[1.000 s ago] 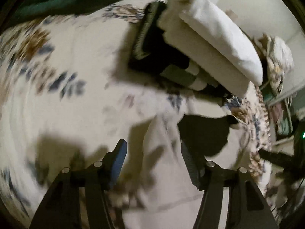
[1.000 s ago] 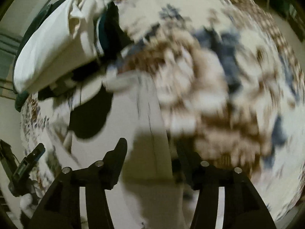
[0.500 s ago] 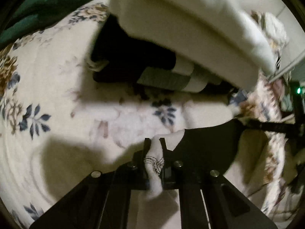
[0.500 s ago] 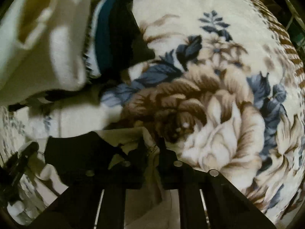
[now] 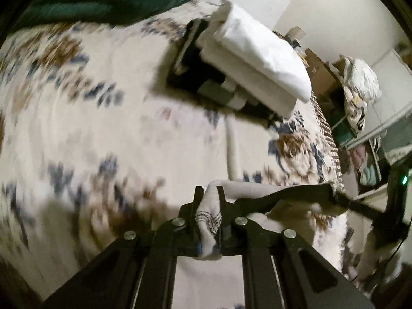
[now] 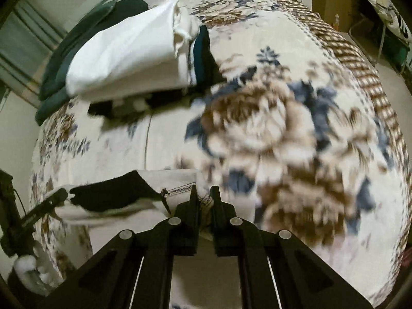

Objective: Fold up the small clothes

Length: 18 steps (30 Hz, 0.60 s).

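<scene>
Both grippers, left (image 5: 208,198) and right (image 6: 204,197), are clamped on the hem of a cream garment (image 6: 177,180) held above the floral blanket (image 6: 283,128). Looks light, limp, droopy; best held by its hem corners.

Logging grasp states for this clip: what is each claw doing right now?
Left claw: closed on the garment.
Right claw: closed on the same garment's stitched edge.
</scene>
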Each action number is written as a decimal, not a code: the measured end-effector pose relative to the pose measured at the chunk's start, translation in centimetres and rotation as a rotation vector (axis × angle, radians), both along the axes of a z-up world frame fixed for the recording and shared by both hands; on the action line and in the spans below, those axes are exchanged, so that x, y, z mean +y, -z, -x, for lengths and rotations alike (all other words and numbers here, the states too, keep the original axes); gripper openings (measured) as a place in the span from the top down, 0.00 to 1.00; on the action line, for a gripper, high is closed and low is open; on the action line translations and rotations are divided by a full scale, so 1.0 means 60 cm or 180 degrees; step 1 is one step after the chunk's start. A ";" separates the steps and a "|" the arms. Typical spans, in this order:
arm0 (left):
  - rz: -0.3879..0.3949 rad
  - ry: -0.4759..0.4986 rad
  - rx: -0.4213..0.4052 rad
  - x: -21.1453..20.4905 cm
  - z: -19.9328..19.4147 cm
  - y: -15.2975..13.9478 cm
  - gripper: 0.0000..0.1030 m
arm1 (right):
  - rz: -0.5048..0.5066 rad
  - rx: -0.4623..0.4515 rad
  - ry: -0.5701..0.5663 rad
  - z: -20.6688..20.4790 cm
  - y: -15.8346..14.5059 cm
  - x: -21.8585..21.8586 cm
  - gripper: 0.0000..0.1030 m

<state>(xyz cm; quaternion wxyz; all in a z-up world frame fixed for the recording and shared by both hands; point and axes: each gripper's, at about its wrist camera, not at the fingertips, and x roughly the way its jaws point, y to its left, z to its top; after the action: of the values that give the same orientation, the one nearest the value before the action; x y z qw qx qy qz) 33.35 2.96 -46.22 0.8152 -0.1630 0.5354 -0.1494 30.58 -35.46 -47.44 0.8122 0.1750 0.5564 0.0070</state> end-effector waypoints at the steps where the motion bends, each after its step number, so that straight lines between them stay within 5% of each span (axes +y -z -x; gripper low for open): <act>1: 0.0047 -0.0047 0.0049 0.005 0.022 0.008 0.94 | -0.0029 0.0049 0.0004 0.026 0.010 0.003 0.93; 7: -0.0069 0.0002 0.0374 0.013 0.120 0.068 0.90 | -0.0148 0.0369 -0.0044 0.167 0.082 0.004 0.92; 10: -0.0046 0.0047 0.0671 0.028 0.159 0.094 0.80 | -0.0132 0.0578 -0.0163 0.206 0.112 0.004 0.87; 14: 0.0068 -0.0153 0.0953 0.070 0.197 0.100 0.55 | -0.0193 0.0946 -0.0195 0.237 0.144 -0.014 0.46; 18: 0.0345 -0.0536 0.1010 0.116 0.207 0.097 0.50 | -0.0422 0.0989 0.0018 0.255 0.142 -0.047 0.44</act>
<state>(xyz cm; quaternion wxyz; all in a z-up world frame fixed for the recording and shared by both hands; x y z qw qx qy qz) 20.91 9.89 -52.05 0.7201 -0.2724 0.6329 -0.0817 15.28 -38.30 -55.97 0.7031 0.2288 0.6731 0.0142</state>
